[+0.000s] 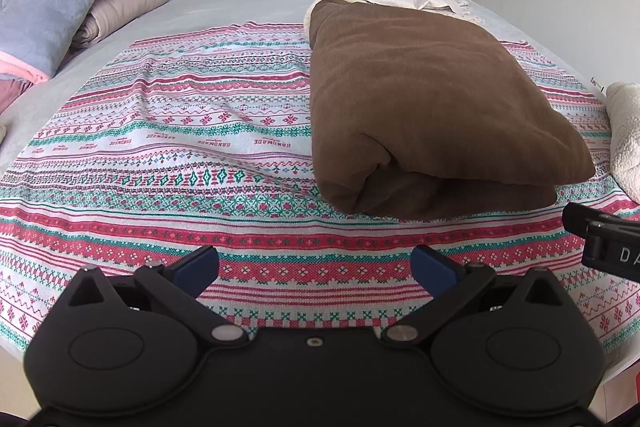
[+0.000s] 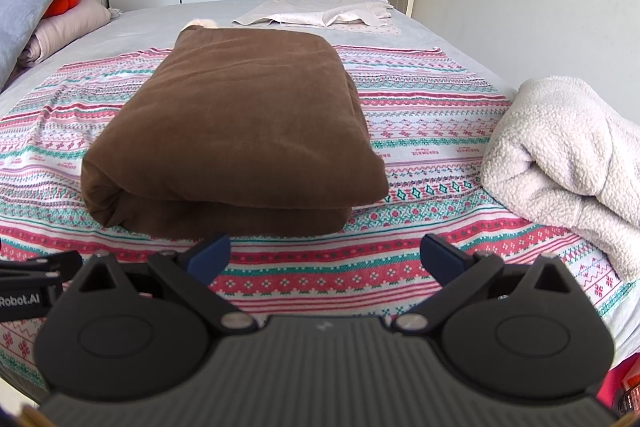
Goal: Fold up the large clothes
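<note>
Folded thick brown fleece garment [image 2: 228, 123] sits on the bed's red, green and white patterned cover [image 1: 160, 131], just ahead of my hand-held grippers

It looks soft, bulky and floppy, so I'd pinch the near rolled edge; left hand-held gripper [image 1: 316, 269] and right hand-held gripper [image 2: 325, 257] both gape wide, empty, hovering short of it, the brown bundle right of the left one

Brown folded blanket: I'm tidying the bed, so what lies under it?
The brown folded blanket rests on the patterned cloth, which spreads past it all round. Anything else beneath is covered. Both grippers hover open, apart from it.
</note>
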